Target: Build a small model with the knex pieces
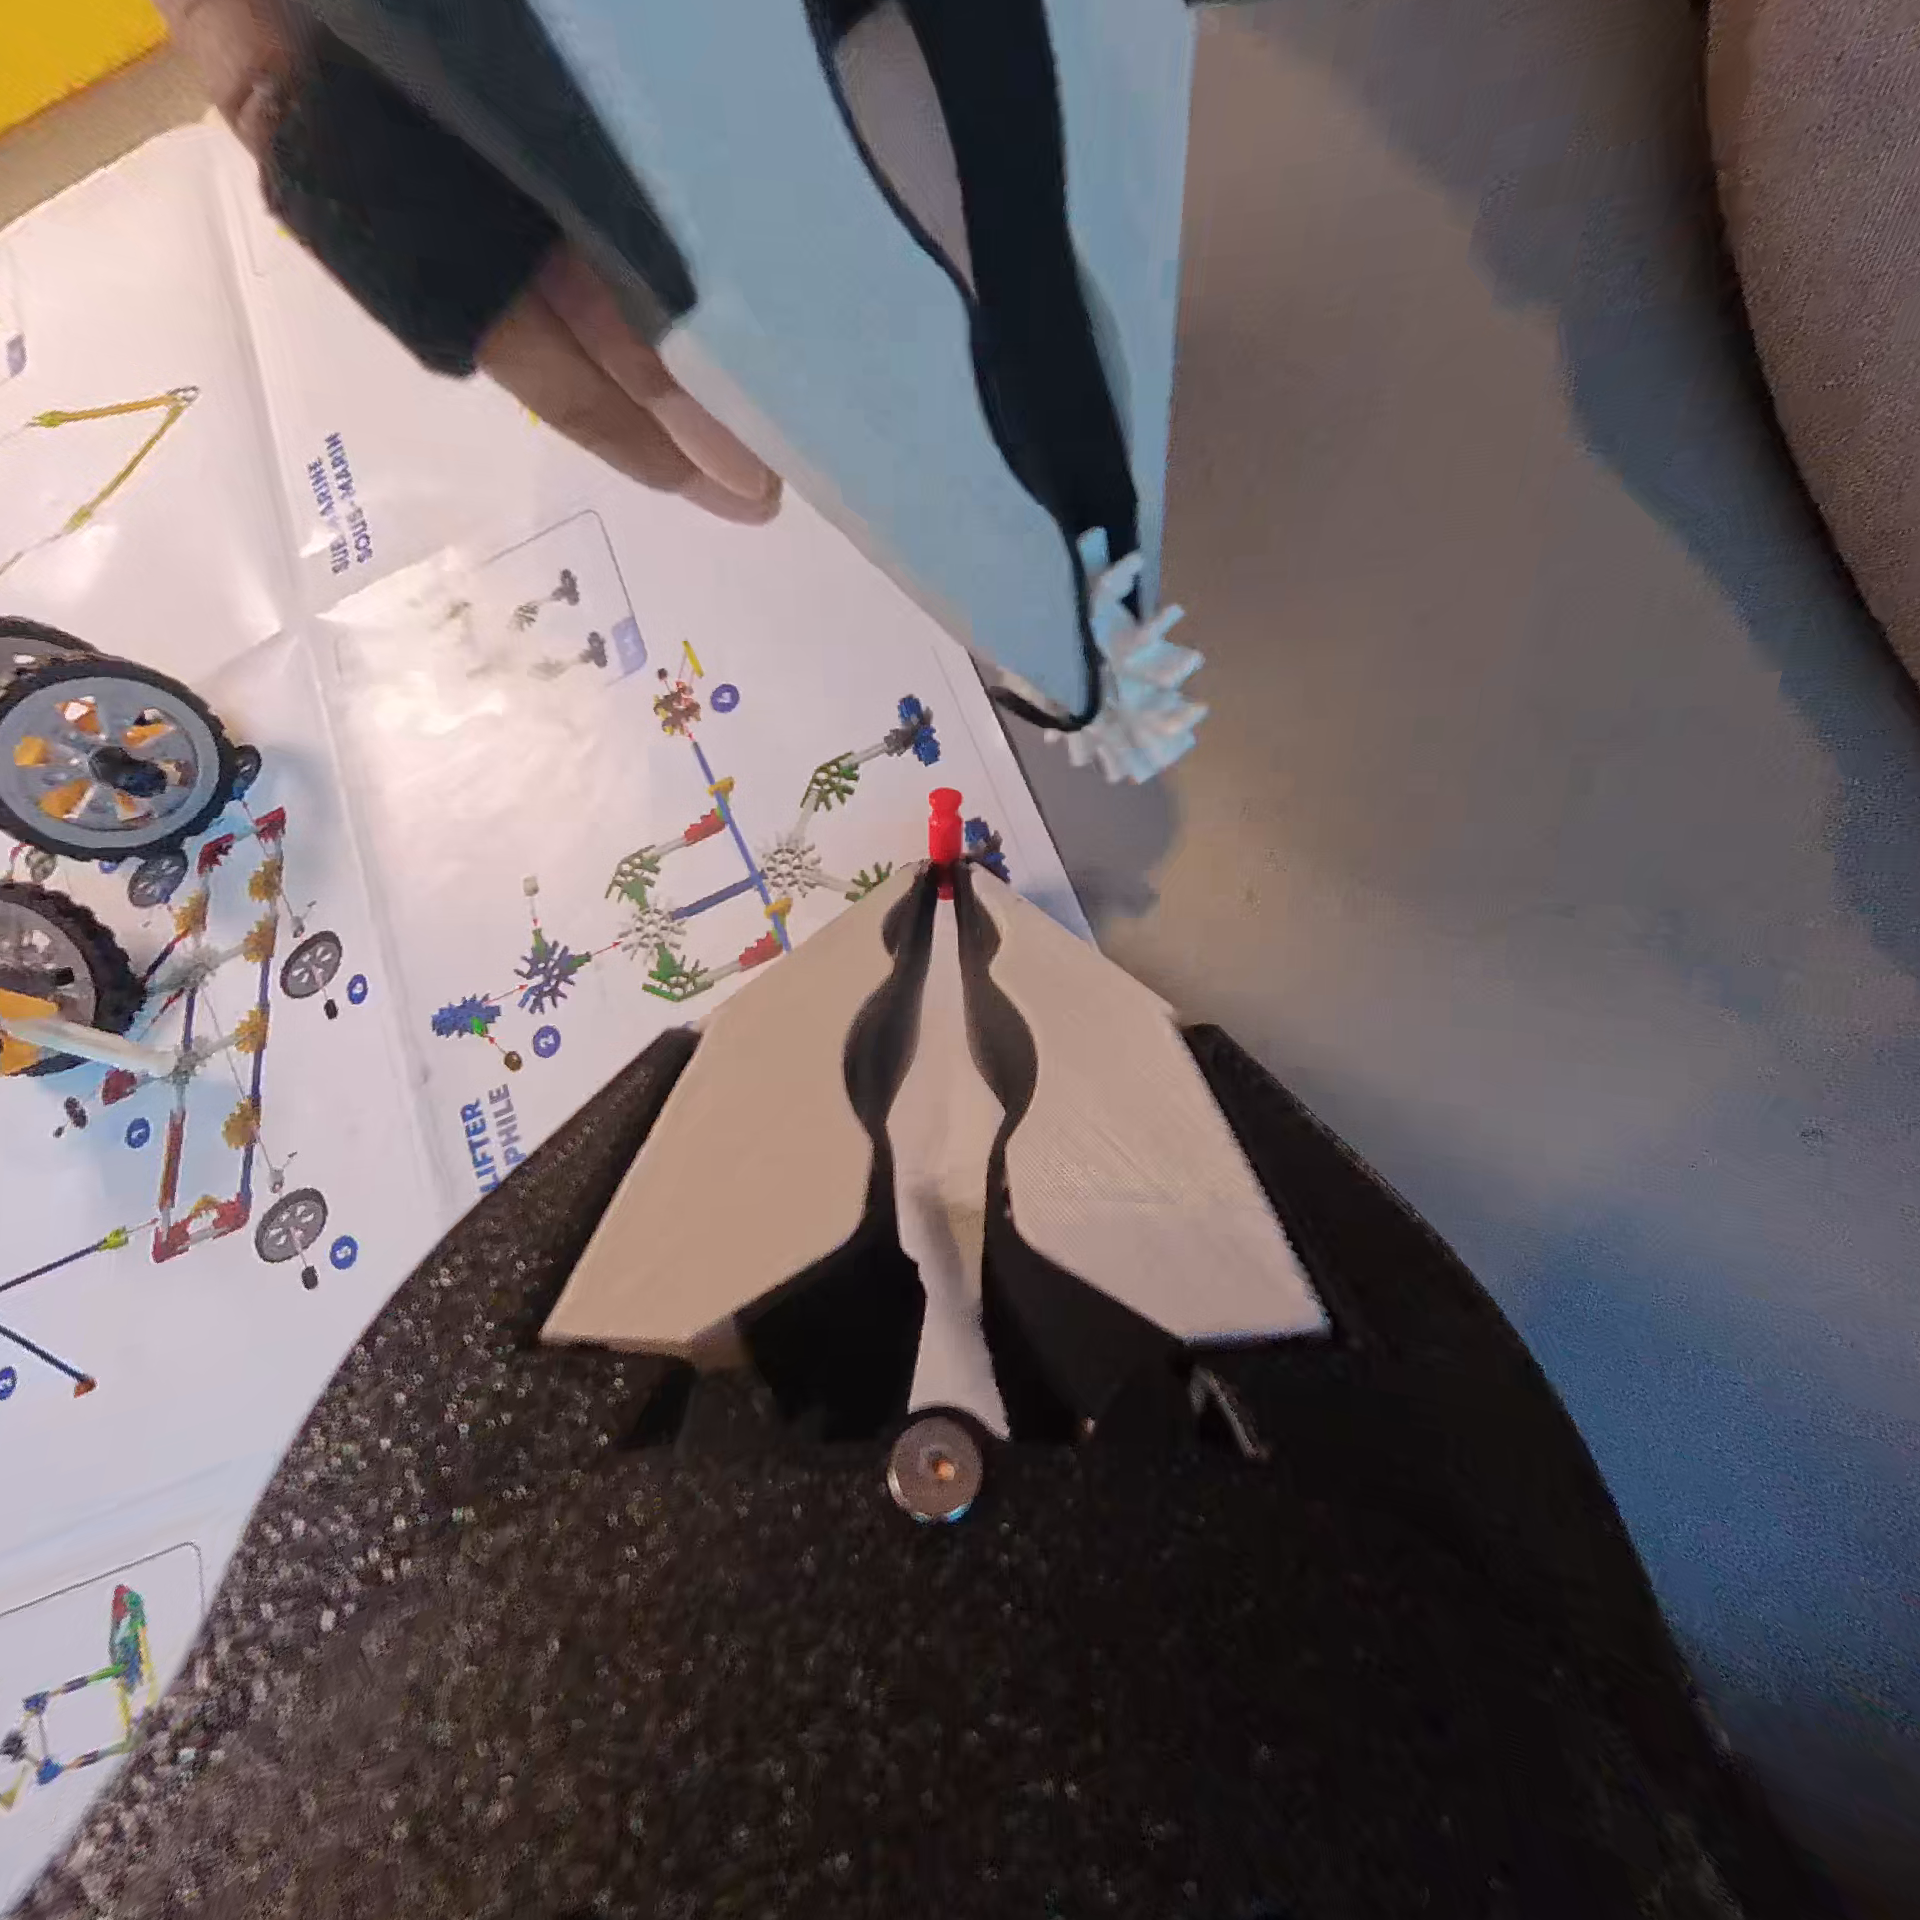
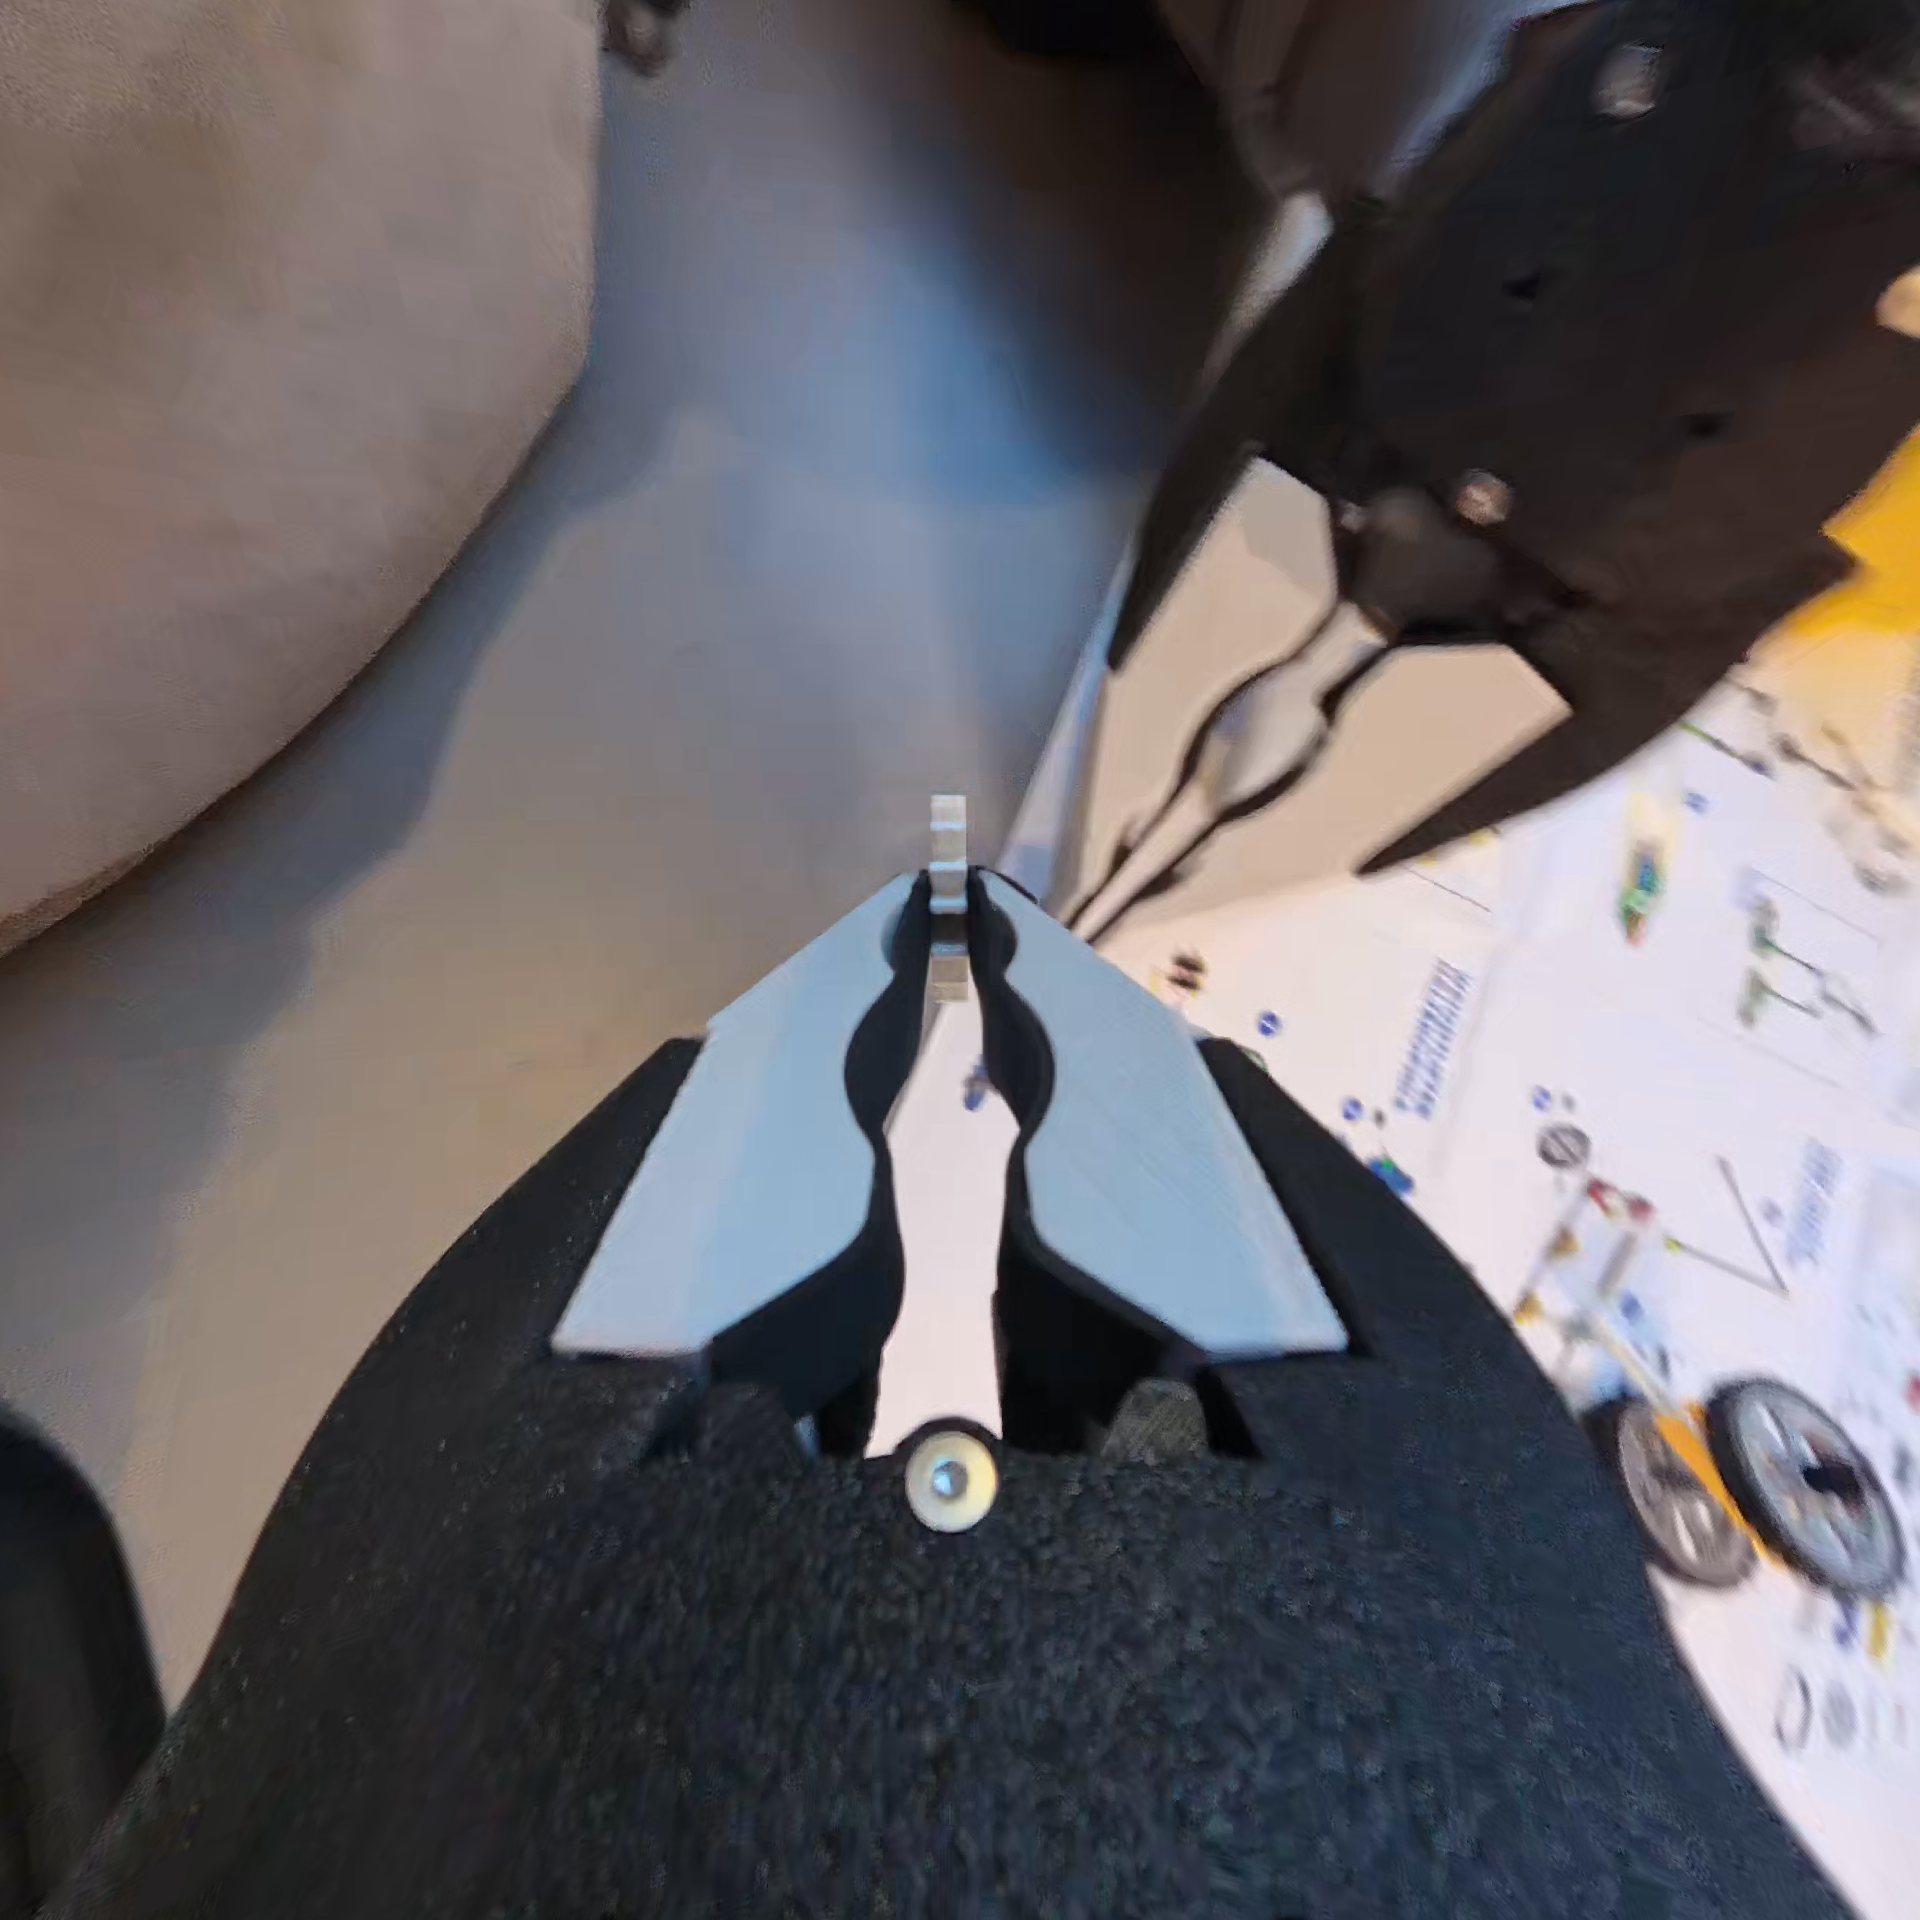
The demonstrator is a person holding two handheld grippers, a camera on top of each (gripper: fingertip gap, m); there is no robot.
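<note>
Paper covers the near part of the floor: a large white instruction sheet (image 1: 436, 436) printed with building diagrams, lying flat on a grey carpet (image 1: 1455, 727). A half-built toy vehicle (image 1: 125, 831) with spoked grey wheels and black tyres stands on the sheet, well apart from both grippers.

The left gripper (image 1: 943, 883) has its fingers pressed together on a small red rod (image 1: 943, 826), whose knobbed end sticks out past the tips, above the edge of the sheet. The right gripper (image 2: 948, 883) is pinching a white snowflake-shaped connector (image 1: 1138, 675), seen edge-on in its own view (image 2: 948, 862) and as a toothed disc from the left wrist view. Rod and connector are near each other but not touching.

A hand (image 1: 623, 405) in a dark fingerless glove shows behind the right gripper. A beige cushion or sofa edge (image 2: 260, 364) bounds the carpet on the far side, and a yellow patch (image 1: 62, 52) lies beyond the sheet.
</note>
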